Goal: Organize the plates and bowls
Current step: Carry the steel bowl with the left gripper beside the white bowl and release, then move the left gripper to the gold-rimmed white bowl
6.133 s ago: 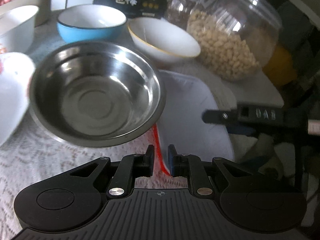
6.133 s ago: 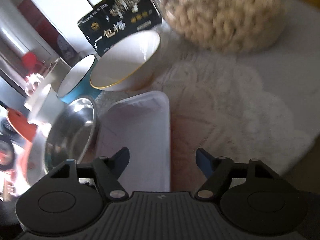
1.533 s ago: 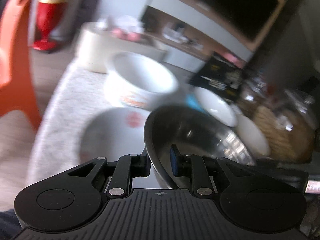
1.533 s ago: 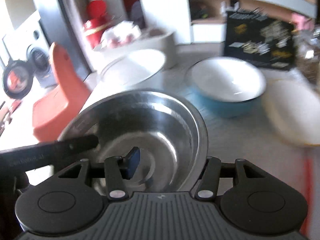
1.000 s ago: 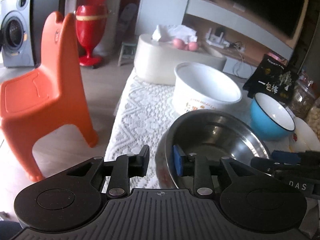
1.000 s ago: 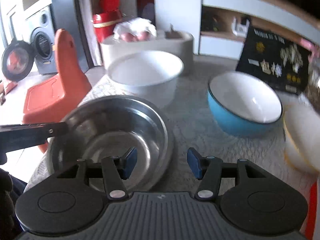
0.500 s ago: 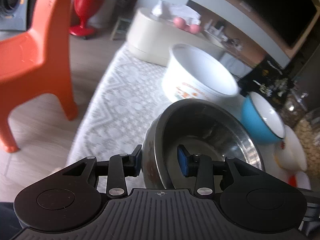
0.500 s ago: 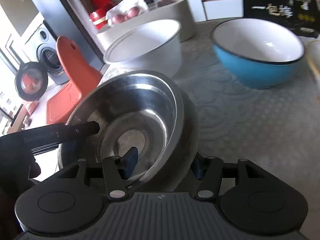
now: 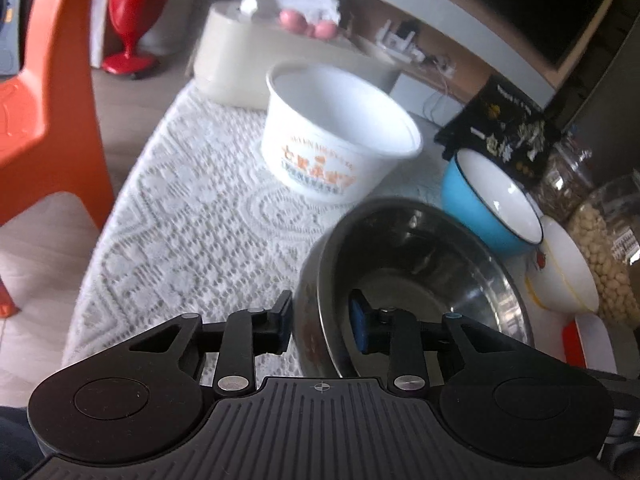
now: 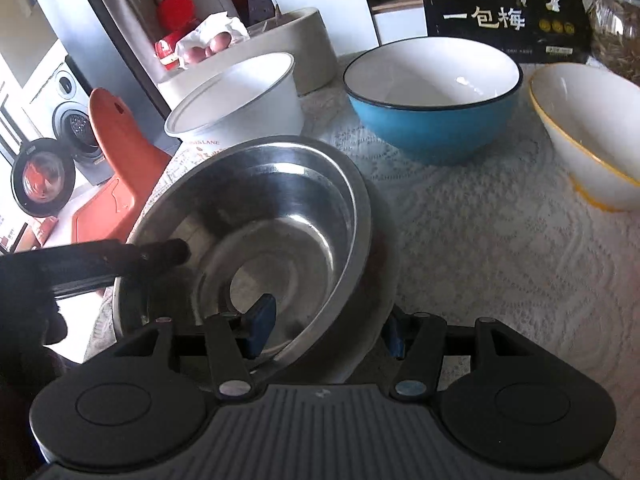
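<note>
The steel bowl [image 9: 420, 280] [image 10: 256, 216] is tilted above the lace cloth. My left gripper [image 9: 322, 320] straddles its near rim, one finger outside, one inside, with gaps at the pads. My right gripper [image 10: 326, 328] is open and straddles the opposite rim loosely. A white tub bowl [image 9: 340, 136] [image 10: 240, 100], a blue bowl [image 9: 492, 204] [image 10: 432, 100] and a yellow-rimmed white bowl [image 9: 568, 276] [image 10: 588, 128] stand behind. The left gripper's finger shows in the right wrist view [image 10: 160, 254].
A beige container with eggs [image 9: 256, 52] stands at the table's far end. A black box [image 10: 504, 8] and a glass jar of nuts [image 9: 608, 248] stand at the back. A white tray with a red edge [image 9: 588, 340] lies at right. An orange chair [image 9: 48, 100] stands beside the table.
The steel bowl was carried leftward over the cloth by both grippers. In the last half second the left jaws widened on its rim and the bowl tilted further.
</note>
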The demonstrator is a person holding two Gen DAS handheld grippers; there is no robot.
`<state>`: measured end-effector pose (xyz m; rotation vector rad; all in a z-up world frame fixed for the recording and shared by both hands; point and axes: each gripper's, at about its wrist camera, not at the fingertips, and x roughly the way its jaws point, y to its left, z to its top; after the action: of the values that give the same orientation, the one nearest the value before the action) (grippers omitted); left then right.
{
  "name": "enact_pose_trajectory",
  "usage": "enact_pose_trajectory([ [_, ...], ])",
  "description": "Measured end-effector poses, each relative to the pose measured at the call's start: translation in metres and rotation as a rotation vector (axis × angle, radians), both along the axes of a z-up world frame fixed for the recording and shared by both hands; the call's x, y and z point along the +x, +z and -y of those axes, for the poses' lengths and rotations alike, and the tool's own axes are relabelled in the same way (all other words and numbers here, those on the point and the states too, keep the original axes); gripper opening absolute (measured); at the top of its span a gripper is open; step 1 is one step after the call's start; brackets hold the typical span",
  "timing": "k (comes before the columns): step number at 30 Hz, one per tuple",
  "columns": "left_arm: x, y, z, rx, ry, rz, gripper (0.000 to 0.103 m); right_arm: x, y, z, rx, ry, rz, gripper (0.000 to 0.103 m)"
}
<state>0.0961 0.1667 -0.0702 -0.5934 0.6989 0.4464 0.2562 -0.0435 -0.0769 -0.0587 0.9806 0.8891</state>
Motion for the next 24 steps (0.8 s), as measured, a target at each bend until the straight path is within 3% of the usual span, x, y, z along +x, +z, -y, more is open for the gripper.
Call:
enact_pose_trajectory([
  [4,-0.011,0.032,0.009,0.126,0.066,0.052,0.03,0.005,0.022,0.018,0.03,-0.015,0.093,0.056],
  [7,-0.008,0.057,0.023,0.143,0.04,0.137,0.03,0.013,0.048,0.051,0.033,-0.035,0.207,0.064],
  [10,0.023,0.064,0.054,0.054,-0.144,0.188,0.03,0.026,0.068,0.098,-0.024,-0.133,0.337,0.077],
  [13,0.074,0.051,0.103,-0.081,-0.371,0.174,0.03,0.048,0.066,0.143,-0.195,-0.263,0.398,0.081],
  [16,0.116,0.031,0.153,-0.182,-0.517,0.121,0.03,0.069,0.05,0.186,-0.316,-0.341,0.367,0.082],
  [18,0.14,0.018,0.182,-0.198,-0.578,0.078,0.029,0.078,0.041,0.209,-0.291,-0.358,0.284,0.083],
  [20,0.154,0.01,0.202,-0.159,-0.591,0.035,0.029,0.09,0.03,0.228,-0.23,-0.363,0.168,0.079],
  [23,0.174,-0.002,0.225,-0.109,-0.612,-0.028,0.027,0.109,0.009,0.244,-0.188,-0.375,0.032,0.04],
  [24,0.181,-0.008,0.23,-0.131,-0.63,-0.041,0.026,0.113,0.003,0.249,-0.18,-0.375,-0.001,0.035],
])
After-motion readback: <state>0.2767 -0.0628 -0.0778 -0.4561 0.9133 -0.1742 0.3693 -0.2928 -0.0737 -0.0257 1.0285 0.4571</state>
